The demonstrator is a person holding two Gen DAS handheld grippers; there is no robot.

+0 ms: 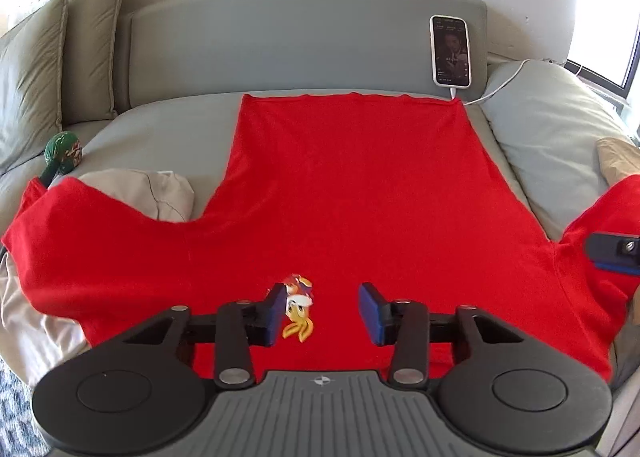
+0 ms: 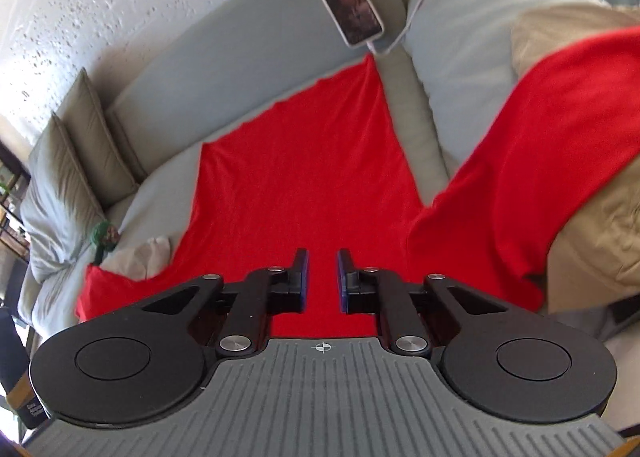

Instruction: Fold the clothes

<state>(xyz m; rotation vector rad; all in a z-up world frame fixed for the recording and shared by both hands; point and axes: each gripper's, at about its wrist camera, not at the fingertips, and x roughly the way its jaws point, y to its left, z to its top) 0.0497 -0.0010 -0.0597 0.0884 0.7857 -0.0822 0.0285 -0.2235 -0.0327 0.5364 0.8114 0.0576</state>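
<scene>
While the left gripper [image 1: 324, 311] is held low over the near end of the shirt [image 1: 352, 193], its blue-padded fingers are seen well apart, with nothing between them but red cloth below. A small cartoon print [image 1: 297, 307] is caught just beside the left finger, partly hidden behind it. On the right wrist view, the right gripper [image 2: 322, 281] is poised above the same shirt [image 2: 296, 185], its fingers parted by a narrower gap and nothing gripped. That gripper's tip is also glimpsed at the right edge of the left view, over the red sleeve.

The shirt is spread flat on the grey bed [image 1: 168, 125], hem toward the headboard, chest toward the grippers. One sleeve [image 1: 80, 225] is stretched out to the left, lying across a beige cloth [image 1: 160, 193]. The other sleeve [image 2: 540, 161] is draped to the right, up over tan bedding [image 2: 596, 233].

Further back, a green toy [image 1: 64, 151] is seen at the left, near the sleeve's end. Olive pillows [image 1: 52, 69] are stacked against the wall on that side, and a pale pillow [image 1: 548, 113] is set at the right. Against the headboard [image 1: 280, 45] a phone [image 1: 450, 51] is propped upright, screen lit, with a white cable [image 1: 500, 87] plugged in at the bottom.
</scene>
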